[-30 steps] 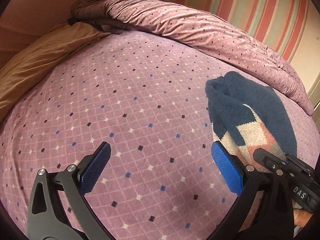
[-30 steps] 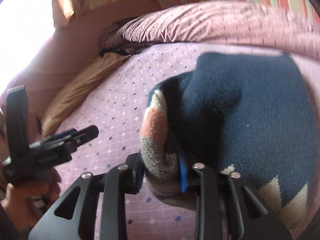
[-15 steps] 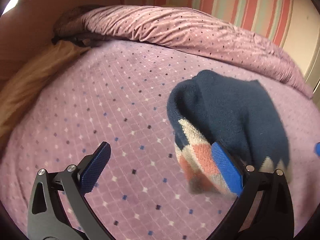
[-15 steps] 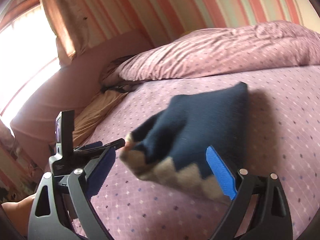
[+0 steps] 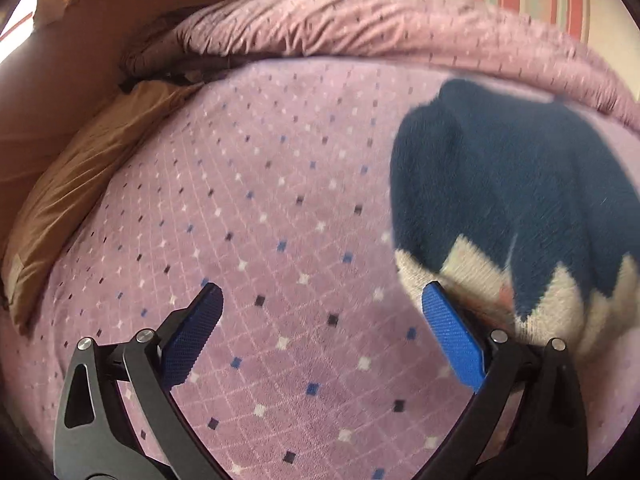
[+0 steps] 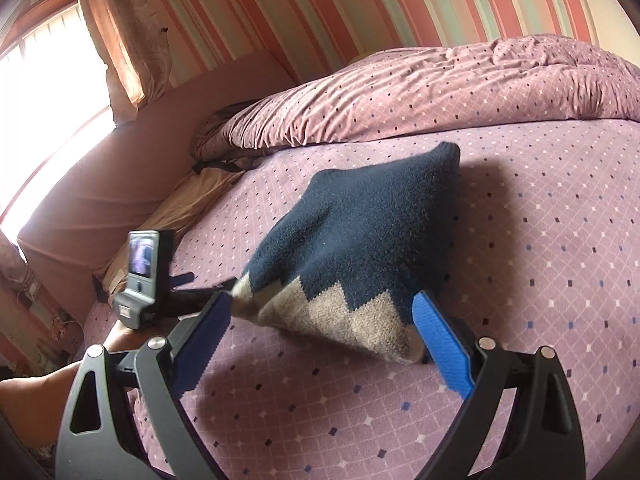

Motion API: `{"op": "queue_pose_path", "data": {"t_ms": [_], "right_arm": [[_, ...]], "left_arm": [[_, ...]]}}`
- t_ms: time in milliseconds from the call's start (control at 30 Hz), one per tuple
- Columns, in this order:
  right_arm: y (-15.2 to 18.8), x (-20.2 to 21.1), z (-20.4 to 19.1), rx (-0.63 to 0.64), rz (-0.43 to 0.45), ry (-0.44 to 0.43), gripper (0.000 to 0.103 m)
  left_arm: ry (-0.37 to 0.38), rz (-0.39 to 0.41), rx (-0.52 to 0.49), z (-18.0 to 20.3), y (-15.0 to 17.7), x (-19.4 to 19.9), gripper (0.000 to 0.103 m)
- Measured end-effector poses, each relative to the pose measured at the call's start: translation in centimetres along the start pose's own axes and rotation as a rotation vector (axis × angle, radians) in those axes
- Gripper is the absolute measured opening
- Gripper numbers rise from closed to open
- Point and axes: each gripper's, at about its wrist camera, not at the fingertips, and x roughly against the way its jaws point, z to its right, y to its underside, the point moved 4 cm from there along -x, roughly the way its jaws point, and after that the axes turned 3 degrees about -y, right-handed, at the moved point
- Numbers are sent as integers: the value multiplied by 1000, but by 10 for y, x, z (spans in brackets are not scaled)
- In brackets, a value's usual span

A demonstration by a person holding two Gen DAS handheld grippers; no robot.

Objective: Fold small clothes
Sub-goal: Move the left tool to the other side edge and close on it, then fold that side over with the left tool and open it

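Observation:
A navy knitted garment (image 5: pixel 500 184) with a beige zigzag band lies folded on the purple blanket (image 5: pixel 280 208). My left gripper (image 5: pixel 320 294) hovers open over bare blanket, and its right finger (image 5: pixel 452 340) stands just beside the garment's left edge. In the right wrist view the garment (image 6: pixel 360 248) lies humped just ahead of my right gripper (image 6: pixel 320 300). That gripper is open, its blue pads apart on either side of the beige hem and not pressing it. The left gripper's camera unit (image 6: pixel 142 272) shows at the garment's left corner.
A rolled purple duvet (image 6: pixel 440 92) runs along the back of the bed. A tan pillow (image 5: pixel 80 184) lies at the left by the pink headboard (image 6: pixel 120 168). A bright window and a curtain (image 6: pixel 116 32) stand at far left. A person's forearm (image 6: pixel 40 392) is at lower left.
My right gripper let go of the garment, opened wide and drew back; the garment now rests on the blanket. My left gripper shifted closer to the garment's left edge.

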Motion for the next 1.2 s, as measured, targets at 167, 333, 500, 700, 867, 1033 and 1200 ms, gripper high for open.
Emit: {"op": "queue_pose_path", "data": {"t_ms": [167,333,500,700,867,1033,1200], "right_arm": [[6,22,6,9,10,-3,93],[29,41,20,38,-3,54,93],[45,43,45,-44,-26,43,93],[62,67,67,-50,-56,40,93],[77,100,82,-118,-22,-7,93],[96,122,101,-171,18,-20,98],[97,125,115,-182,26,3,98]], "left_arm": [[218,87,106,-2,-37,34,100],[392,4,113,30,-56,29,100],[375,-71,83,58,-39,15,100],[432,-159,111,81,-29,5,100],[492,-245,156,90,-29,-3,97],[509,-278,175,94,-27,-5,68],[466,-251,146,104,-31,6,50]]}}
